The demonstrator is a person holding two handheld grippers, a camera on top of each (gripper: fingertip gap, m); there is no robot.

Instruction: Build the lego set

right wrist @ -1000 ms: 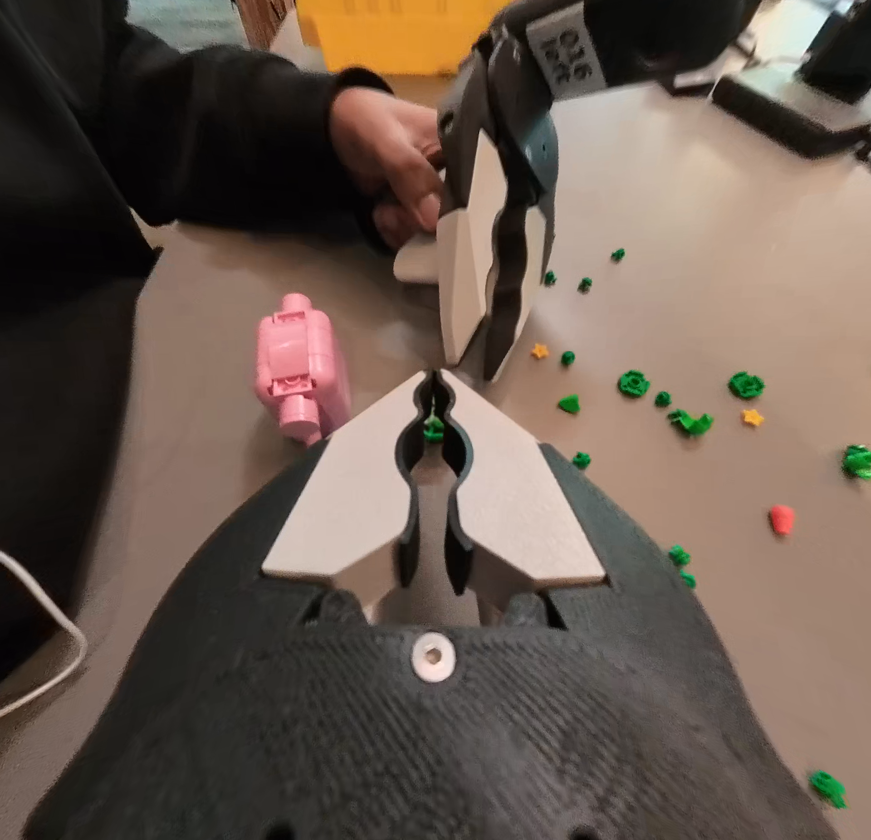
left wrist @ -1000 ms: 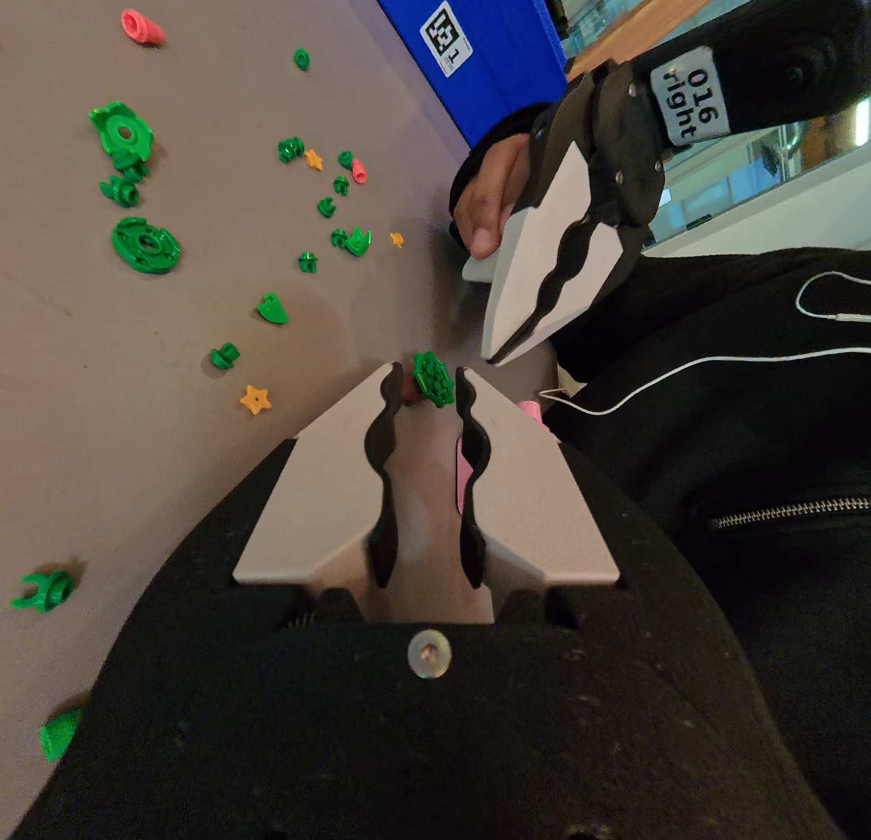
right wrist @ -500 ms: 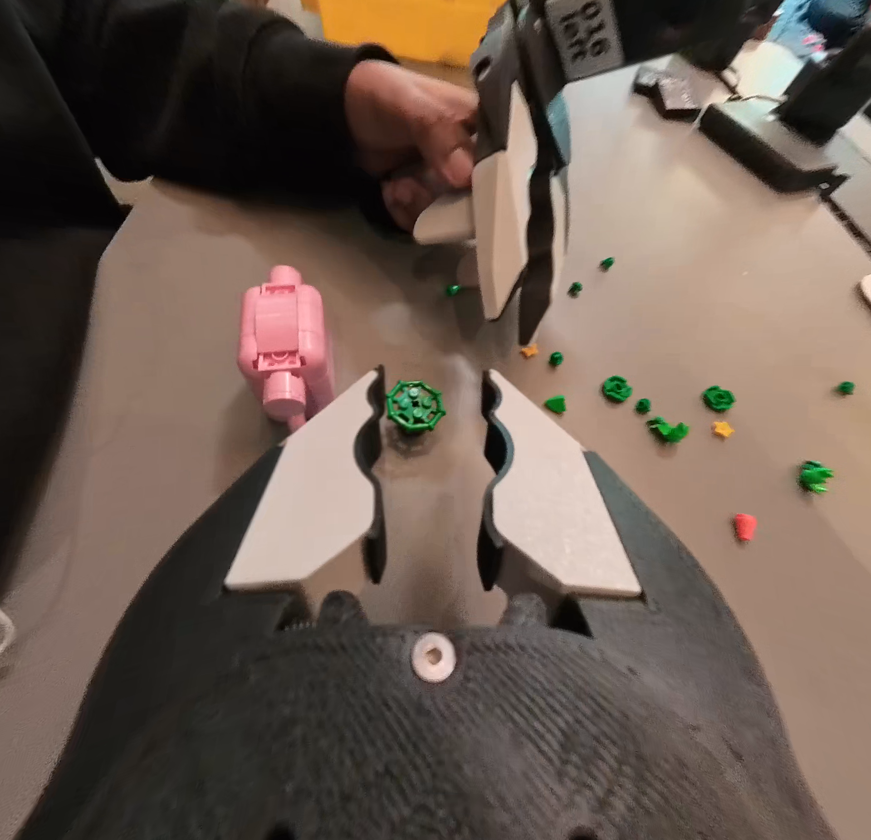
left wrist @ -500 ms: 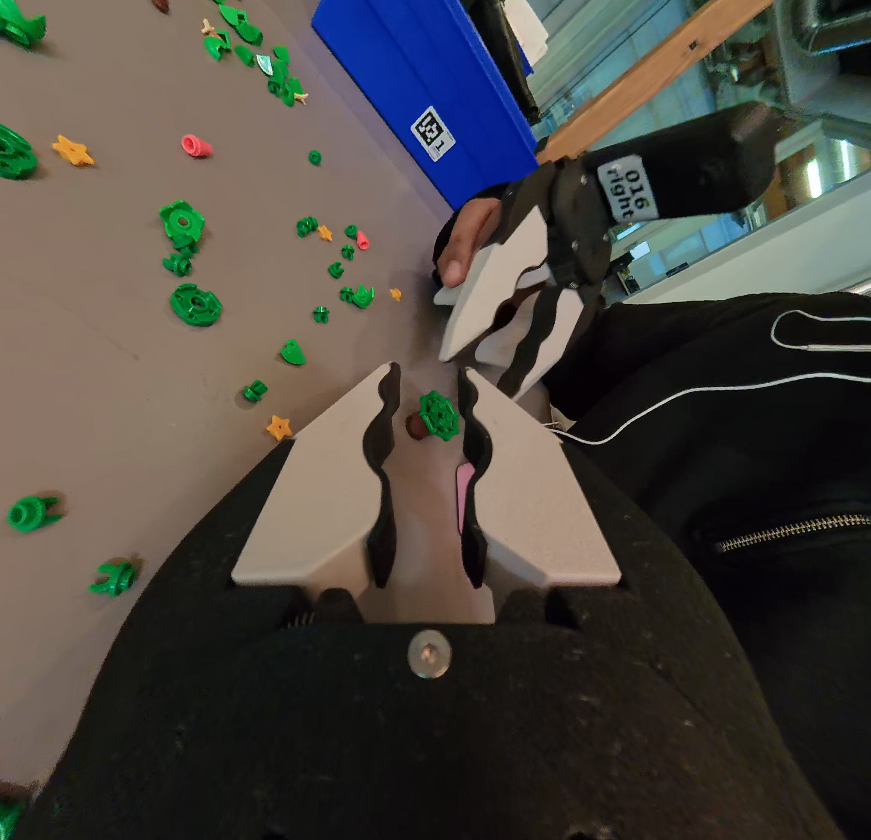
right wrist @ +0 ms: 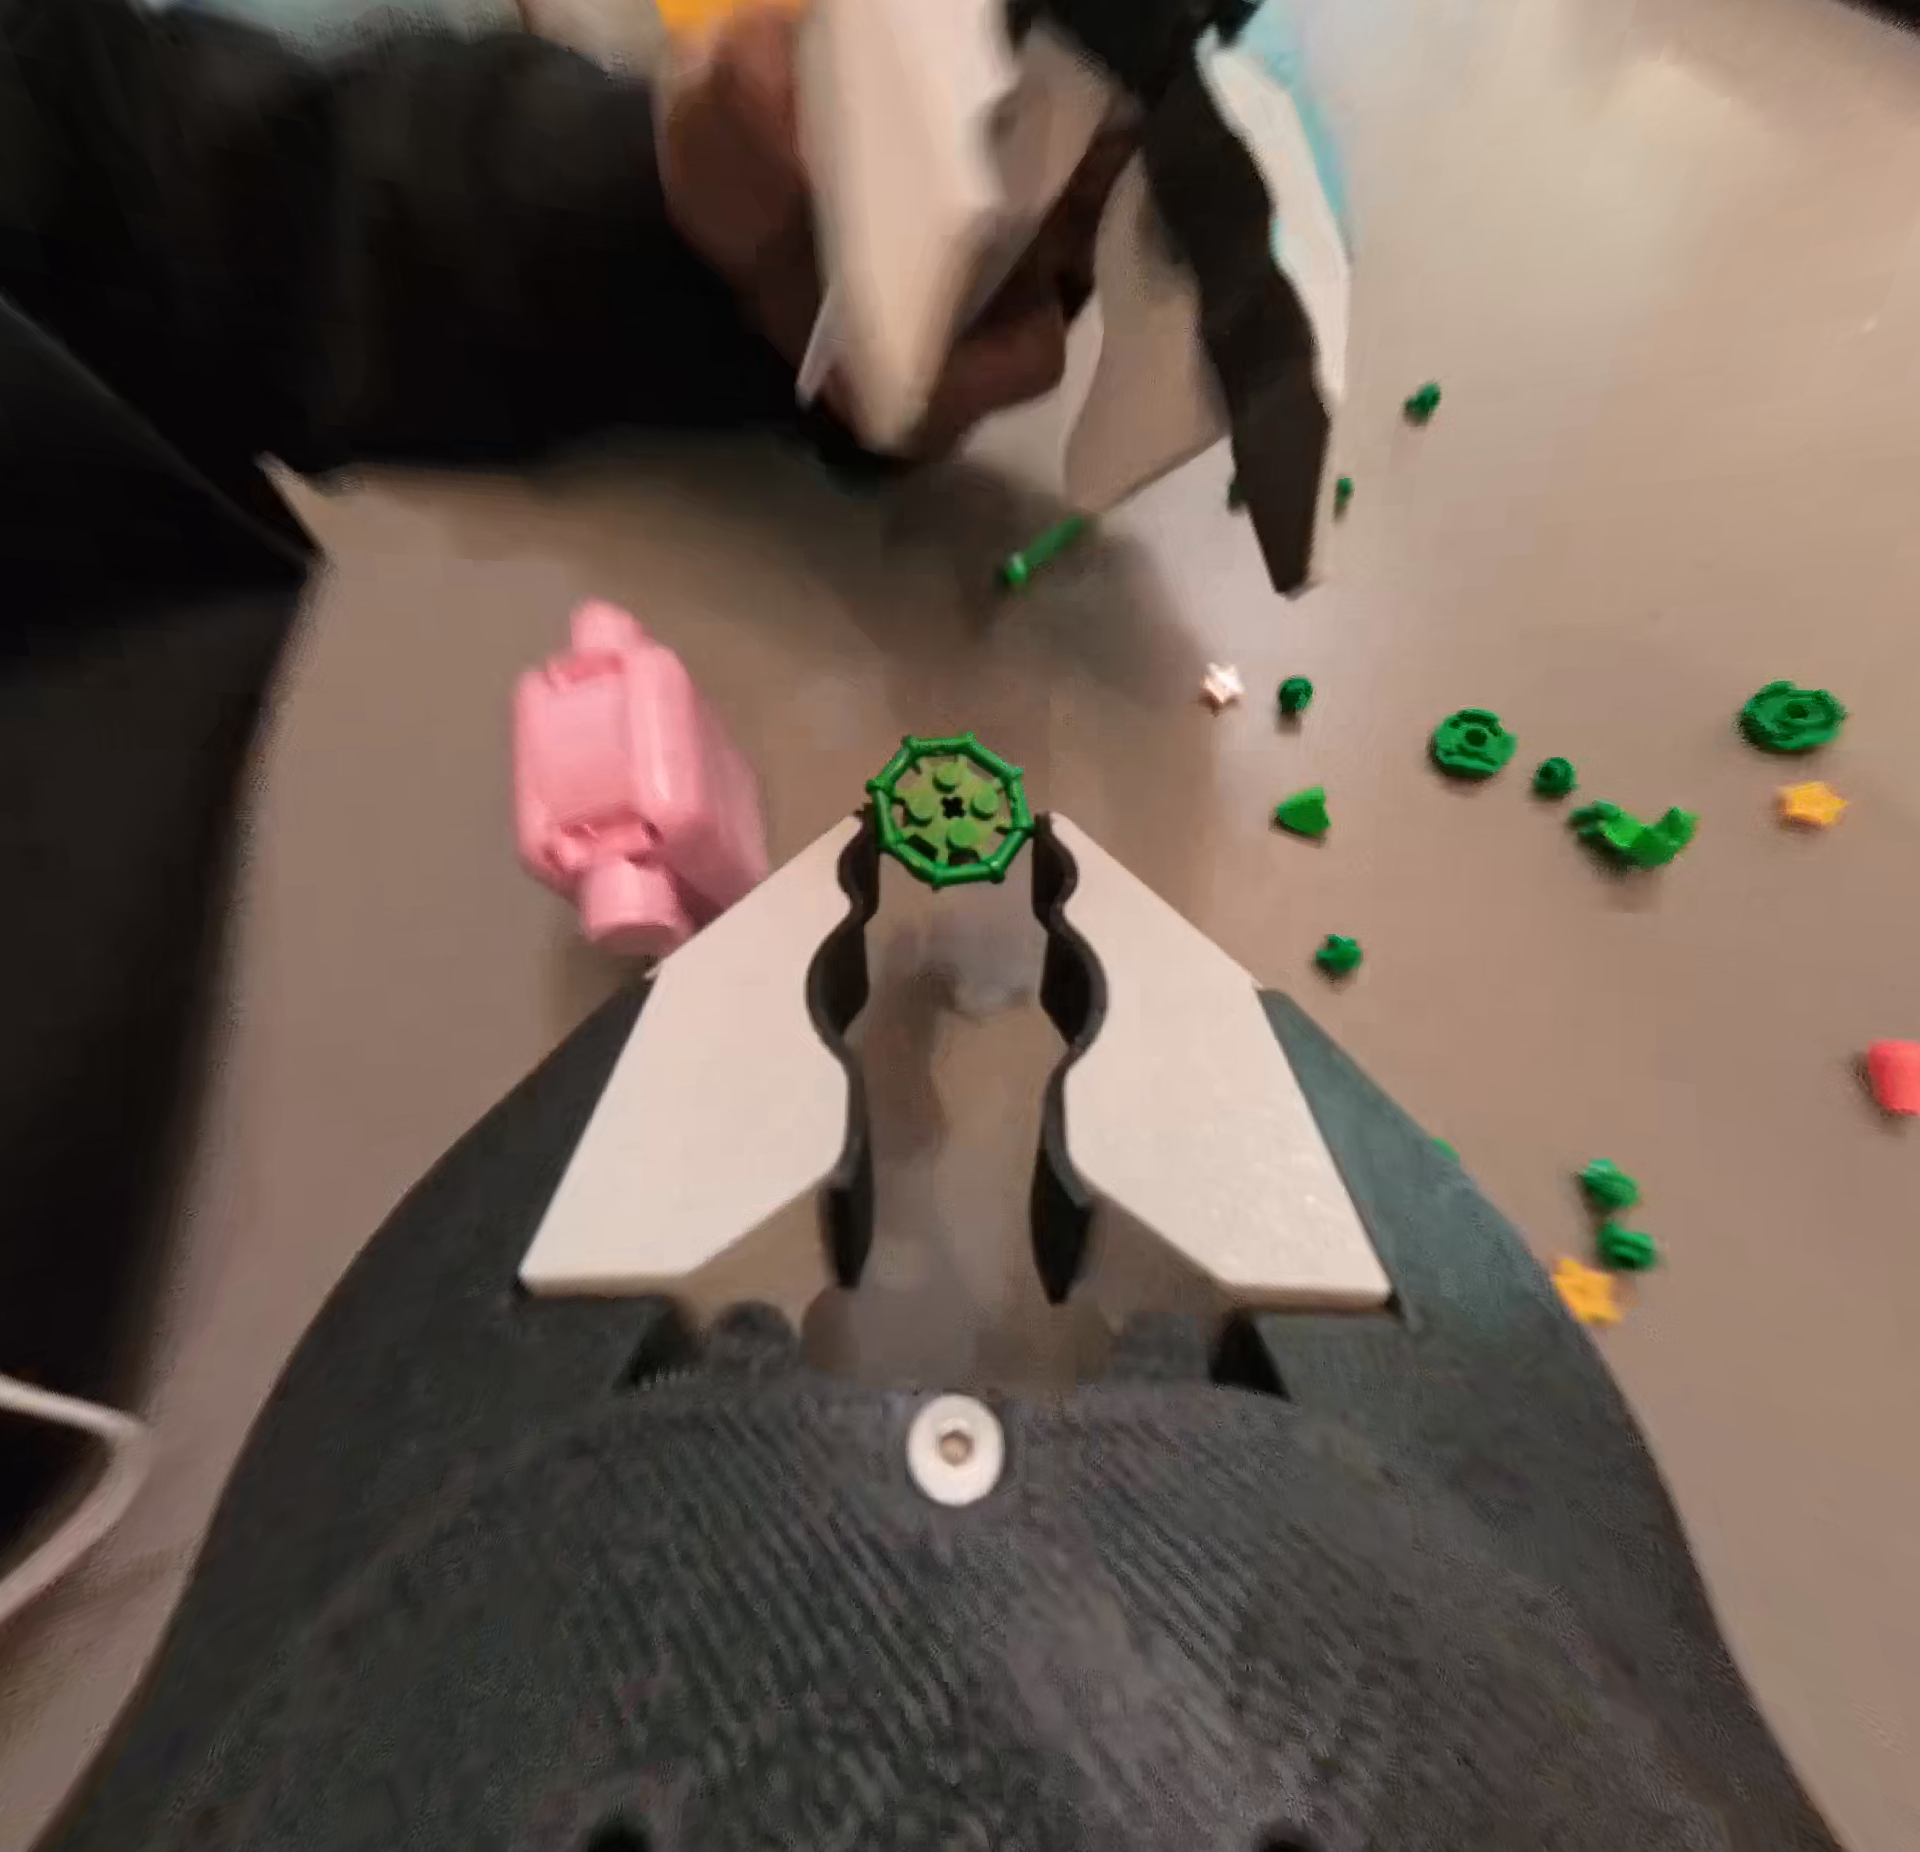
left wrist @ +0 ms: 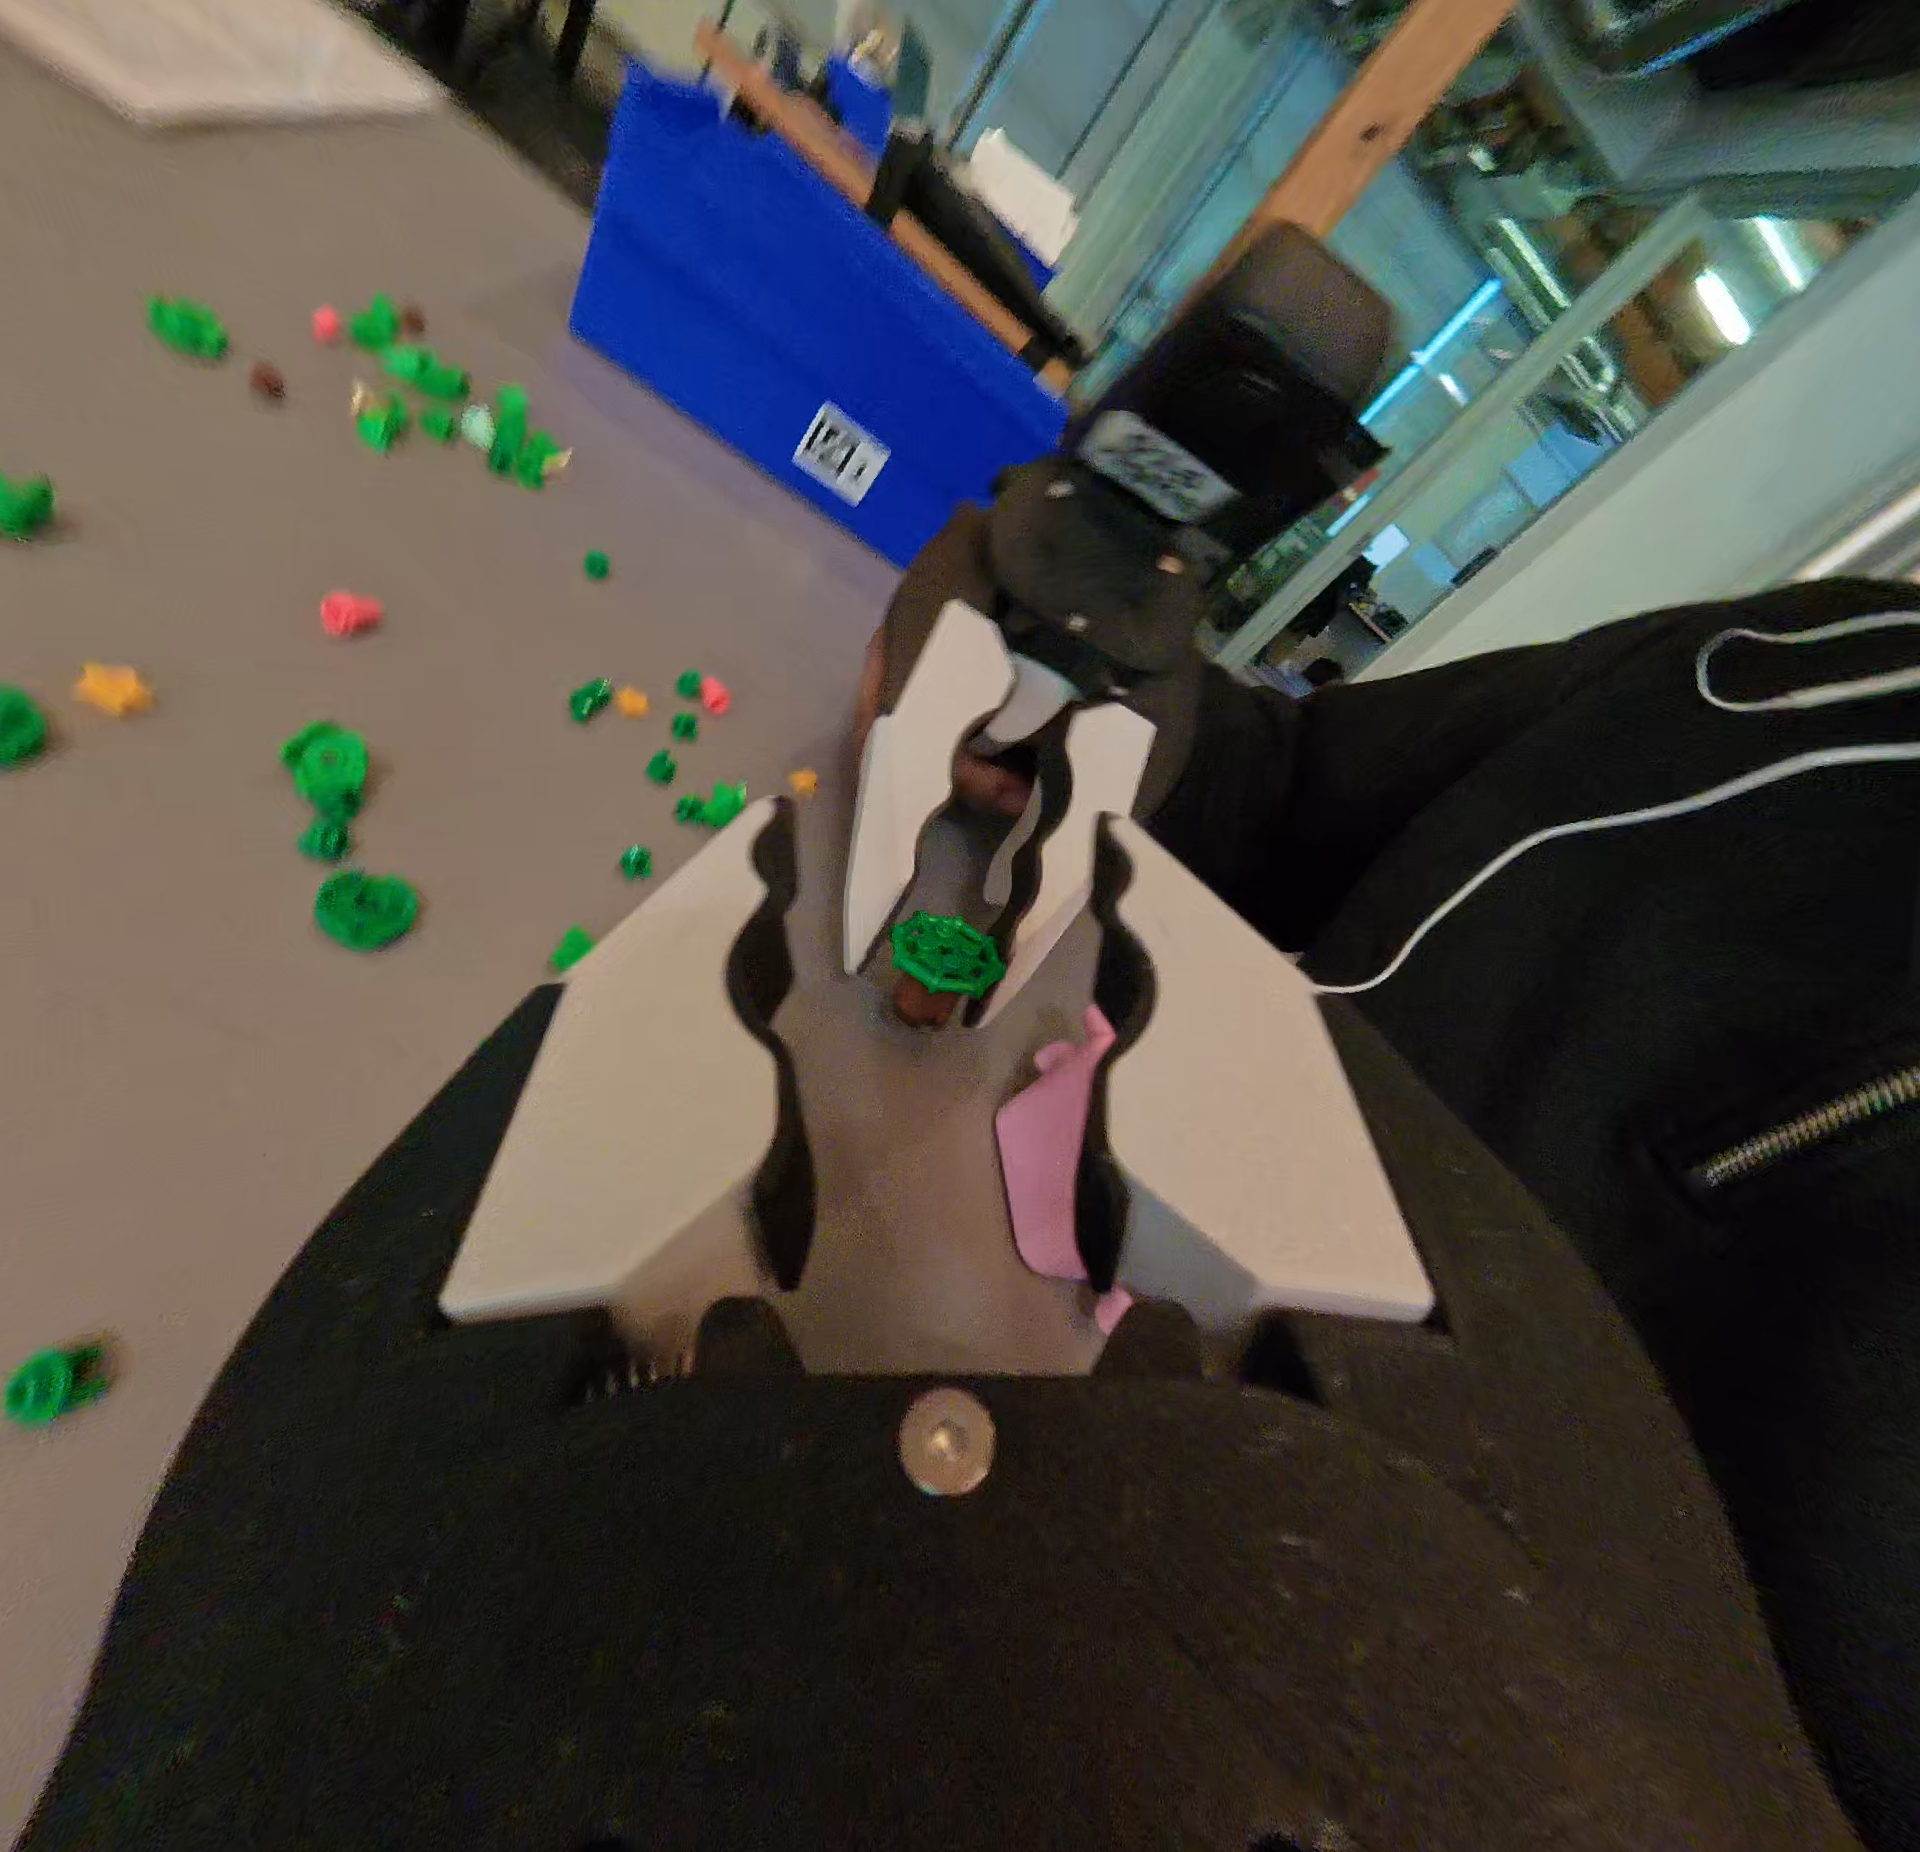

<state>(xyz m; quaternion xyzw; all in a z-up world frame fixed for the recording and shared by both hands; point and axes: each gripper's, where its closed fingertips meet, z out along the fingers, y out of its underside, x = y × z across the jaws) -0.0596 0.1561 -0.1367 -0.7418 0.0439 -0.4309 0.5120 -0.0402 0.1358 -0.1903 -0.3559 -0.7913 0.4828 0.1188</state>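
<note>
- Green round plastic lego piece with a web-like rim (right wrist: 950, 811) sits at the fingertips of the right gripper (right wrist: 948, 838); the white fingers stand a narrow gap apart, one tip on each side of the rim. Whether they press it or only flank it cannot be told.
- Seen from the left wrist camera, the same green piece (left wrist: 947, 954) sits on a short brown stem, standing on the grey table top (left wrist: 208, 1075) between the right gripper's (left wrist: 930, 981) fingertips.
- Left gripper (left wrist: 940, 846) has its white fingers spread wide, with nothing between them; it hovers just short of the green piece.
- From the right wrist camera the left gripper (right wrist: 1081, 472) appears blurred, raised above the table beyond the green piece.
- Pink blocky lego assembly (right wrist: 634, 794) lies on its side on the table, just beside the right gripper's left finger; part of it (left wrist: 1049, 1168) shows beneath the left gripper's right finger.
- Loose small lego pieces in green, orange and red (right wrist: 1621, 826) lie scattered over the table, well apart from the pink assembly.
- Blue plastic bin (left wrist: 758, 327) stands at the far edge of the table.
- Person's black sleeve (left wrist: 1558, 867) lies beside the grippers.
</note>
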